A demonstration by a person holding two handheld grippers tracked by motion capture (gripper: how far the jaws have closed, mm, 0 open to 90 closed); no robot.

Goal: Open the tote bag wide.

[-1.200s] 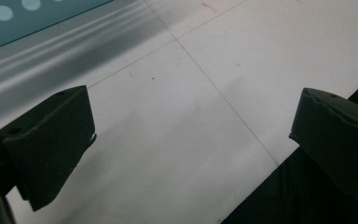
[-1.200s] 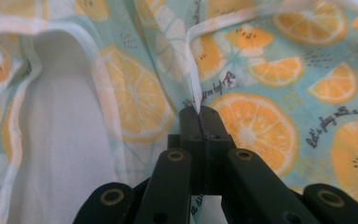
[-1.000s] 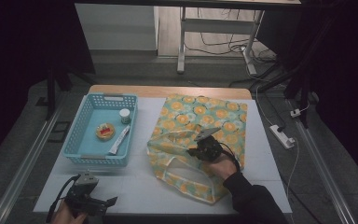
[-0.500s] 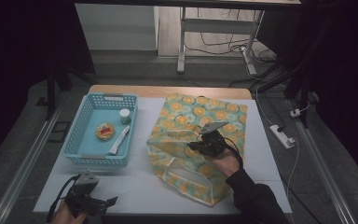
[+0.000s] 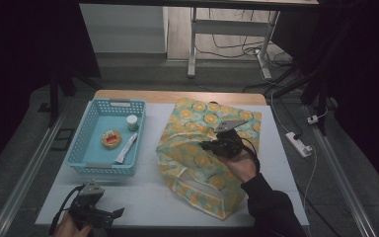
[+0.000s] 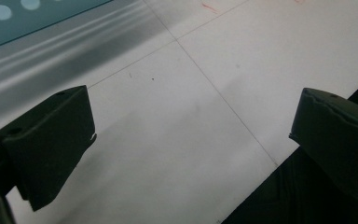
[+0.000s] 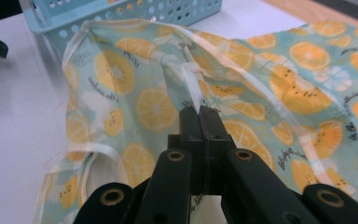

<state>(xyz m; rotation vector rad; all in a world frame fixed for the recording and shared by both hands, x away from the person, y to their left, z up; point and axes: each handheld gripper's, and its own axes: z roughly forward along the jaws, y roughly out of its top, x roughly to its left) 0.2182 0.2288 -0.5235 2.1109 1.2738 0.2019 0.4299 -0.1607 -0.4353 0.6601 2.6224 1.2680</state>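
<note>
The right gripper (image 7: 199,112) has its black fingers (image 7: 189,122) pressed together, pinching a fold of the soft mint-green fabric bag printed with orange slices (image 5: 197,153) near a pale webbing strap (image 7: 193,86), and the cloth tents up from that pinch. The bag lies spread over the right half of the white tabletop (image 5: 143,195), its open mouth toward the person. It looks light, limp and a little slick, so it will likely sag and fold wherever it is unsupported; the stitched rim or strap seems the firmest place to hold. The left gripper (image 5: 116,214) sits at the near left edge, fingers (image 6: 51,140) spread wide over bare tabletop. Beside the bag stands a light blue perforated plastic basket (image 5: 84,143) with small items inside.
</note>
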